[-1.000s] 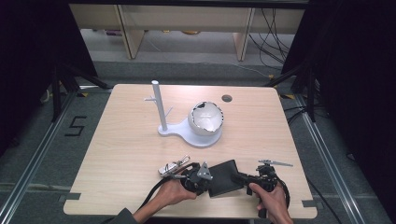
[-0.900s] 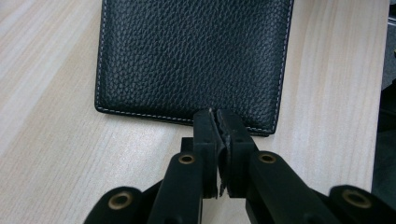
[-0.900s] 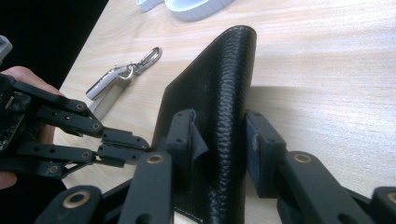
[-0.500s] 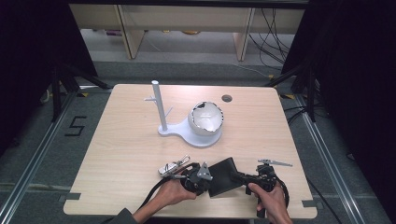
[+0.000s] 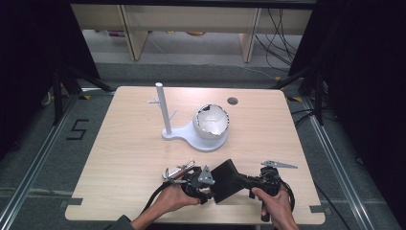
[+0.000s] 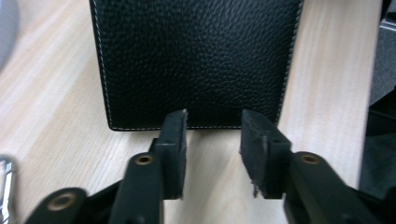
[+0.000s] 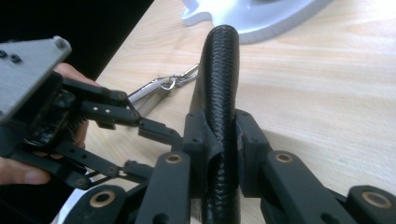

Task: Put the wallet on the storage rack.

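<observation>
Right gripper (image 7: 219,140) clamped on folded edge of black pebbled-leather wallet (image 5: 226,181), held at near edge of light wooden table (image 5: 119,143), between both hands. Left gripper (image 6: 212,133) jaws just been opening, now apart, nothing between them; wallet edge just beyond tips. Single-sided hold now: could pivot or slip out. Metal key clip (image 5: 179,170) lying just left, easy to snag.

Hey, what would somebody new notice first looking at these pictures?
Probably the black leather wallet at the table's near edge, clamped in the right gripper, which holds it by its folded spine. The left gripper faces it, jaws just opened and off it. Farther back stands a white stand with an upright post and a cracked-looking white bowl.
</observation>
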`<act>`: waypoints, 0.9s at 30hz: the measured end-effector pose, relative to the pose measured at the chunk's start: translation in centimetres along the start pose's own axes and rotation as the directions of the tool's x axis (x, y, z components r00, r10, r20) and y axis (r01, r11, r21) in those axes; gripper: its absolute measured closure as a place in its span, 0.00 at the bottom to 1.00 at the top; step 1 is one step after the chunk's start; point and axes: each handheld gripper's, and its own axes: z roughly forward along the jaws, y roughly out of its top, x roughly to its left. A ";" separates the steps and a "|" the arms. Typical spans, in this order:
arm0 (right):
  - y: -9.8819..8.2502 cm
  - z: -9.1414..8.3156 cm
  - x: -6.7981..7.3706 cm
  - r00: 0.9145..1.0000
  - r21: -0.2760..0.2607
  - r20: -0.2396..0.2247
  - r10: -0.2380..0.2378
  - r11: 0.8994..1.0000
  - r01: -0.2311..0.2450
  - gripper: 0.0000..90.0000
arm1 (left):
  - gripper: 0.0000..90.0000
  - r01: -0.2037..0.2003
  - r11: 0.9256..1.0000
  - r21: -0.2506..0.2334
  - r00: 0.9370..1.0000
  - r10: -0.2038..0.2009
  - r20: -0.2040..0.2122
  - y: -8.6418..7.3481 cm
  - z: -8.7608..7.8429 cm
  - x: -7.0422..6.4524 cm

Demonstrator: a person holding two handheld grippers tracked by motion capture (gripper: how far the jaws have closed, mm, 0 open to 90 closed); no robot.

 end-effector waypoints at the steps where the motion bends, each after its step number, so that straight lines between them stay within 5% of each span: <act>1: 0.1 -0.1 0.1 1.000 0.002 0.002 -0.008 1.000 0.008 0.86 | 0.60 0.001 1.000 -0.004 1.000 -0.001 -0.001 -0.1 -0.5 -0.1; 7: 1.0 -0.8 1.0 1.000 -0.020 -0.011 -0.021 1.000 0.021 0.87 | 0.48 0.030 0.999 -0.028 0.999 -0.031 -0.029 -1.1 -3.5 -0.2; 8: 1.0 -0.8 1.0 1.000 -0.020 -0.011 -0.021 1.000 0.021 0.87 | 0.48 0.010 1.000 -0.014 0.999 -0.010 -0.034 -1.4 -4.2 -0.1; 9: 1.5 -1.1 1.1 0.998 -0.033 -0.014 -0.059 0.998 0.058 0.87 | 0.45 0.064 0.996 -0.054 0.996 -0.067 -0.057 -2.0 -5.1 -0.2; 12: 2.4 -1.4 1.3 0.995 -0.057 -0.010 -0.098 0.994 0.097 0.87 | 0.42 0.073 0.996 -0.054 0.994 -0.077 -0.075 -2.9 -6.4 -0.1; 13: 2.6 -1.5 1.7 0.998 -0.048 -0.005 -0.064 0.997 0.064 0.87 | 0.41 0.082 0.995 -0.058 0.993 -0.087 -0.081 -3.4 -6.8 0.0; 15: 3.3 -1.5 1.7 0.996 -0.053 -0.001 -0.088 0.995 0.088 0.87 | 0.40 0.091 0.995 -0.047 0.992 -0.094 -0.086 -4.3 -7.6 0.0; 21: 5.1 -1.7 1.4 0.995 -0.063 0.009 -0.100 0.993 0.100 0.87 | 0.37 0.108 0.994 -0.026 0.988 -0.110 -0.105 -6.4 -8.8 0.2; 22: 5.6 -1.7 1.5 0.998 -0.063 0.006 -0.067 0.996 0.067 0.87 | 0.36 0.124 0.991 -0.041 0.986 -0.127 -0.108 -6.8 -8.9 0.2; 25: 6.3 -1.8 1.4 0.998 -0.056 0.011 -0.067 0.996 0.067 0.87 | 0.36 0.151 0.987 -0.049 0.981 -0.155 -0.113 -7.7 -9.4 0.4; 26: 6.5 -1.6 1.0 0.992 -0.069 0.029 -0.122 0.990 0.123 0.87 | 0.36 0.164 0.985 -0.052 0.979 -0.169 -0.115 -8.0 -9.6 0.5; 27: 6.9 -1.7 1.1 0.994 -0.063 0.023 -0.107 0.992 0.108 0.87 | 0.36 0.161 0.986 -0.054 0.979 -0.166 -0.117 -8.3 -9.7 0.6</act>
